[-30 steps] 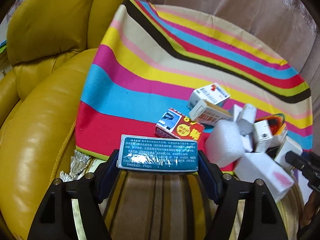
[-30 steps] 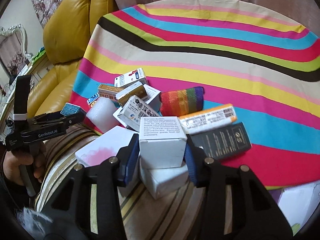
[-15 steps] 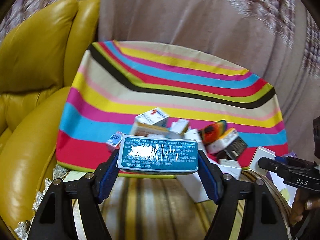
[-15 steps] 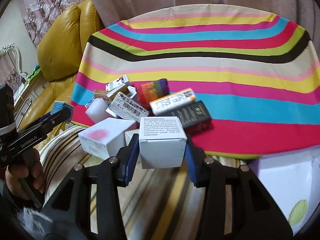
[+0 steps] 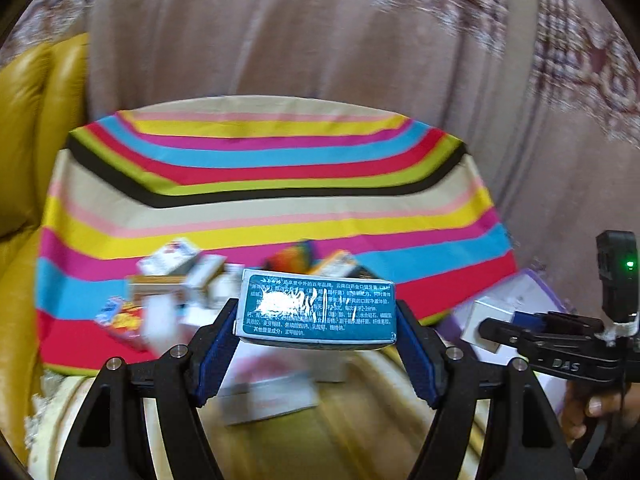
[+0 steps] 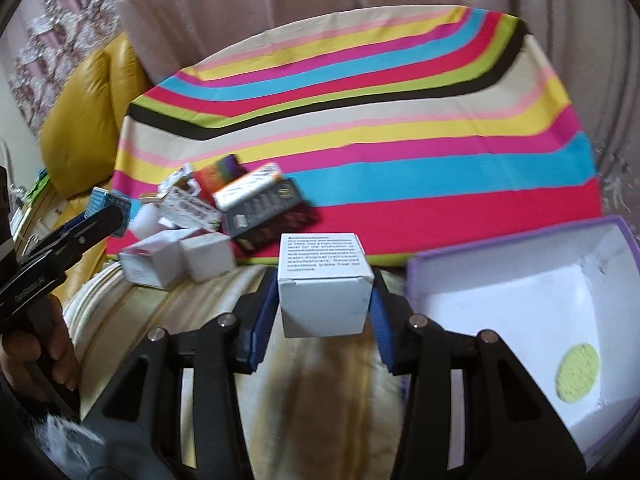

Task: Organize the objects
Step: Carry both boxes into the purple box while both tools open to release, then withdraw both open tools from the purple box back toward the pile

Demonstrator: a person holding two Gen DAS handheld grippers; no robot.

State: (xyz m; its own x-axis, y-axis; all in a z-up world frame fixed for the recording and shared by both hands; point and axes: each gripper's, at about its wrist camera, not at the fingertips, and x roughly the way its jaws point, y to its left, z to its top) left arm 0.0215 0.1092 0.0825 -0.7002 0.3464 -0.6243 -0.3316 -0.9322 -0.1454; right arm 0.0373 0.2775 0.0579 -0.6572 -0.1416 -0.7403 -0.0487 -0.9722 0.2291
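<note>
Both grippers have been carried rightward since the earlier frames: one teal box (image 5: 316,307) is clamped by the left gripper (image 5: 315,338), one white box (image 6: 325,285) by the right gripper (image 6: 323,308). One purple-rimmed tray (image 6: 516,276) is seen at 3 o'clock, the heaped boxes (image 6: 208,208) on the striped cloth (image 6: 360,120) at 10 o'clock

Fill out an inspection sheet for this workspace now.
Surface: striped cloth over a table.
Job's things: teal box and white box, both gripped; purple-rimmed open box, inside white with a green dot.
Clutter: pile of small boxes at the cloth's near edge.
Grippers: left hand-held gripper shut on teal box; right hand-held gripper shut on white box.
Cables: nothing seen.
Surroundings: yellow sofa, curtain.
</note>
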